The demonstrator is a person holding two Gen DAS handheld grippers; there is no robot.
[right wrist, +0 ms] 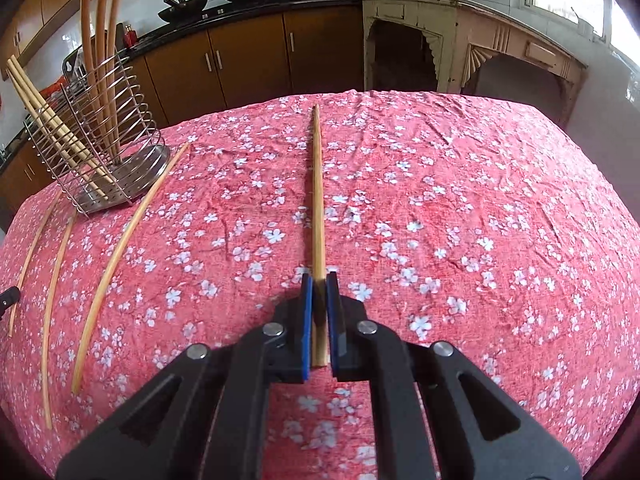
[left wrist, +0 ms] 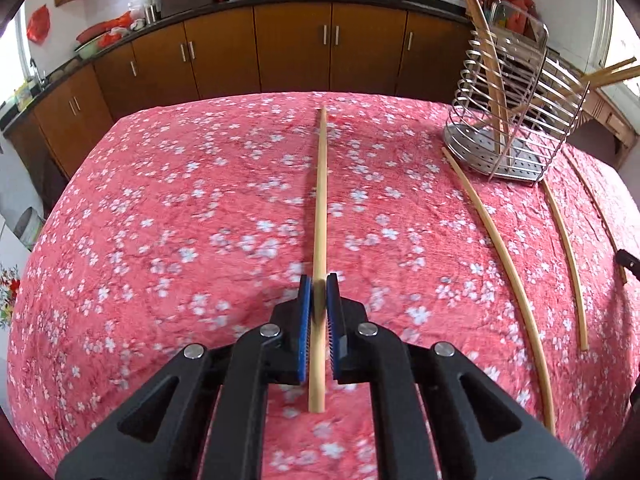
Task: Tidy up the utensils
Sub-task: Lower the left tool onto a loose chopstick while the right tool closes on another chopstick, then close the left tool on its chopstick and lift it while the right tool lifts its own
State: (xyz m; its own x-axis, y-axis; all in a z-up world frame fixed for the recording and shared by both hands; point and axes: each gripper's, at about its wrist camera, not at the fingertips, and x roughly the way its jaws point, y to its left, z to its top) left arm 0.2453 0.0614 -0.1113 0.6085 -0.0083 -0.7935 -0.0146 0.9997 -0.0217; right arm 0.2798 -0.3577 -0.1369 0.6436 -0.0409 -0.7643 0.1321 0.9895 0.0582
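Firmly, a chopstick (left wrist: pixel 320 216) is pinched between the blue pads of the left gripper (left wrist: pixel 319 292), whose jaws are closed down to the width of the stick; the shaft is seen running straight ahead from the fingertips above the pink floral tablecloth (left wrist: pixel 180 208). Likewise, a second chopstick (right wrist: pixel 317 200) is clamped by the right gripper (right wrist: pixel 319 292), its jaws drawn equally tight, the stick pointing forward.

To the right of the left gripper, three loose chopsticks (left wrist: pixel 504 256) are laid on the cloth, and further ahead on that side a wire utensil holder (left wrist: pixel 516 120) is stood, with chopsticks (right wrist: pixel 100 60) leaned inside it. Beyond the table, brown kitchen cabinets (left wrist: pixel 292 48) are seen.
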